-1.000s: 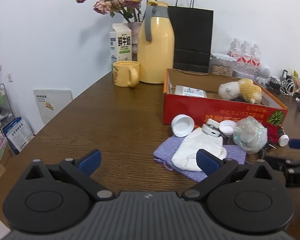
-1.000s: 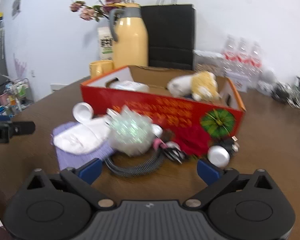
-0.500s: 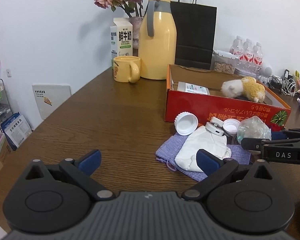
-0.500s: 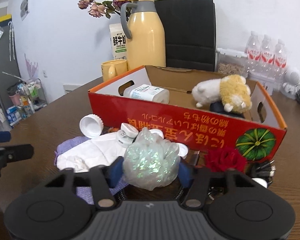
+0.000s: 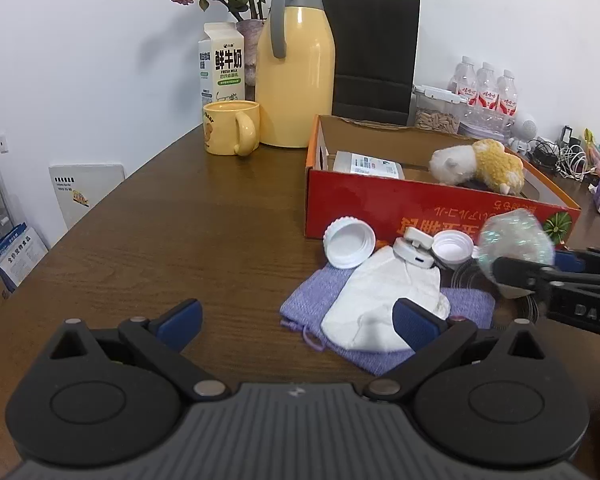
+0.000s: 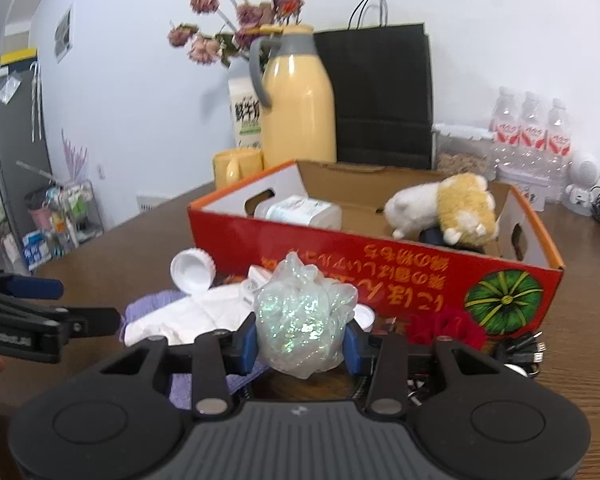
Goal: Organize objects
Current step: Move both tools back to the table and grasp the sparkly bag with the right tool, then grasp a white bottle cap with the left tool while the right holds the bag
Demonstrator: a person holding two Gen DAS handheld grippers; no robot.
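Note:
My right gripper (image 6: 300, 344) is shut on an iridescent mesh puff (image 6: 304, 320) and holds it a little above the table, in front of the red cardboard box (image 6: 380, 256). The puff also shows in the left wrist view (image 5: 516, 244), blurred. The box holds a plush toy (image 6: 444, 204) and a white bottle (image 6: 300, 210). My left gripper (image 5: 296, 320) is open and empty above the table, left of a white pouch (image 5: 384, 300) on a purple cloth (image 5: 300, 300). White caps (image 5: 350, 240) lie by the box.
A yellow thermos (image 5: 296, 68), yellow mug (image 5: 230, 128), milk carton (image 5: 222, 68), flower vase and black paper bag (image 5: 374, 52) stand at the back. Water bottles (image 5: 486, 92) and cables are at the back right. A red fabric flower (image 6: 444, 326) and black cables (image 6: 520, 350) lie by the box.
My right gripper closed on the mesh puff and has lifted it off the table. The left gripper stayed open and shifted only slightly.

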